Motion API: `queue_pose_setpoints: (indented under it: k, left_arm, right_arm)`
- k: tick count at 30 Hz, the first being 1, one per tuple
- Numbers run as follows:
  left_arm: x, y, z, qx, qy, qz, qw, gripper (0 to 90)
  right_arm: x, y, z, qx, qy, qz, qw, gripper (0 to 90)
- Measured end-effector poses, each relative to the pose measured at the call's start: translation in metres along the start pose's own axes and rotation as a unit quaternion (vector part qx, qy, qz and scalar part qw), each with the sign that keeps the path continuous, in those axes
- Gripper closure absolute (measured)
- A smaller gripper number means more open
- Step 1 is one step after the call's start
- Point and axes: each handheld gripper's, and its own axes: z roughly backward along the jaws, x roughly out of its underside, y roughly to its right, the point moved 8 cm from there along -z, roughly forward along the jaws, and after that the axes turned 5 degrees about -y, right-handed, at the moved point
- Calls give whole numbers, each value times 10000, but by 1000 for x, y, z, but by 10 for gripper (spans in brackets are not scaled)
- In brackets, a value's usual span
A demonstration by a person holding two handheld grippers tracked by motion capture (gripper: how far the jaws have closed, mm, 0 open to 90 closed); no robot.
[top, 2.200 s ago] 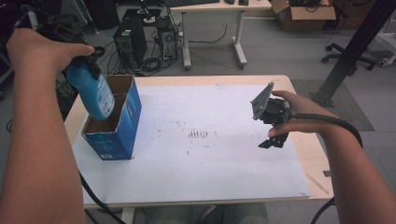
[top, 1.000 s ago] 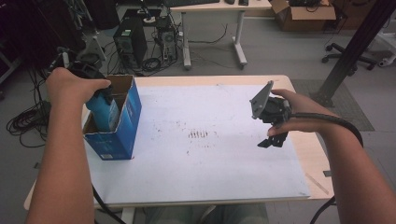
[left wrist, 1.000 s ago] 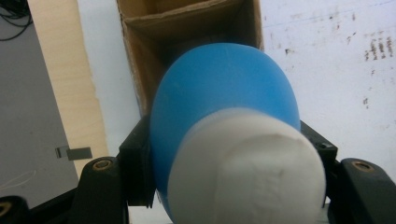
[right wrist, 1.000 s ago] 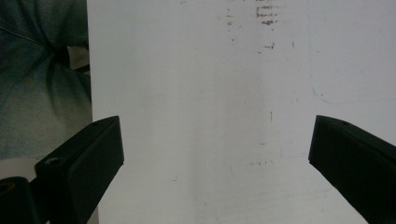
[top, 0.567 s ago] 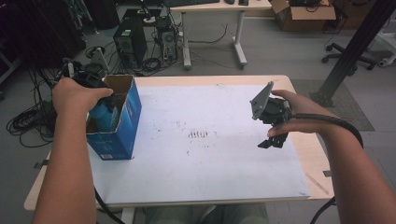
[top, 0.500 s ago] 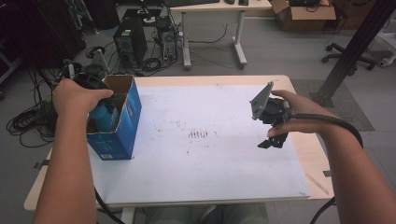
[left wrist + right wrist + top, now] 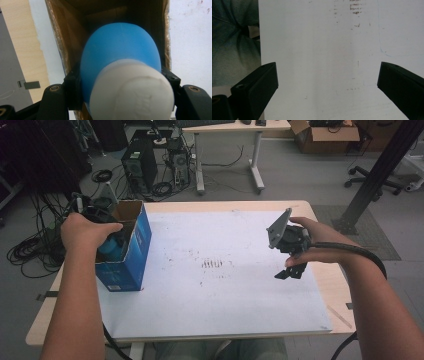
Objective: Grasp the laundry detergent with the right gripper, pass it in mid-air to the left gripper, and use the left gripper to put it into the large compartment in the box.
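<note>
A blue bottle (image 7: pixel 120 47) with a white cap (image 7: pixel 132 92) hangs inside an open blue cardboard box (image 7: pixel 134 265) at the table's left side. My left gripper (image 7: pixel 120 82) is shut on the bottle just below the cap, its black jaws pressing both sides. In the high view the bottle (image 7: pixel 112 248) shows partly below the box rim, under the person's left hand (image 7: pixel 87 227). My right gripper (image 7: pixel 290 271) hovers over the white sheet at the right. In the right gripper view it (image 7: pixel 327 85) stands open with nothing between its jaws.
A white sheet (image 7: pixel 215 290) with faint marks covers most of the wooden table (image 7: pixel 50 320). The box's brown inner walls (image 7: pixel 67 37) stand close around the bottle. Computer towers (image 7: pixel 137 167) and cables lie on the floor beyond the table's far edge.
The left hand has sunk, bringing the bottle from above the box rim down into the box. The right hand and its gripper have kept still.
</note>
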Motion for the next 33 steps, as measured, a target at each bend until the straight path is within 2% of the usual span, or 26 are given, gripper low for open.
queue_pose_setpoints:
  k: [5,10,24,33]
  left_arm:
    - [0,0,-7,-49,-44,-18,10000,379]
    - [0,0,-13,21,-56,-5,10000,379]
    - [-2,1,-27,-4,-99,-38,9999,379]
    - [-4,0,-28,27,-78,-14,10000,378]
  right_arm:
    - [0,-1,-1,0,5,-4,10000,34]
    - [0,-1,-2,4,18,-10,10000,34]
    - [1,-2,-5,-10,54,-36,10000,34]
    - [2,-2,-5,-12,48,-42,10000,34]
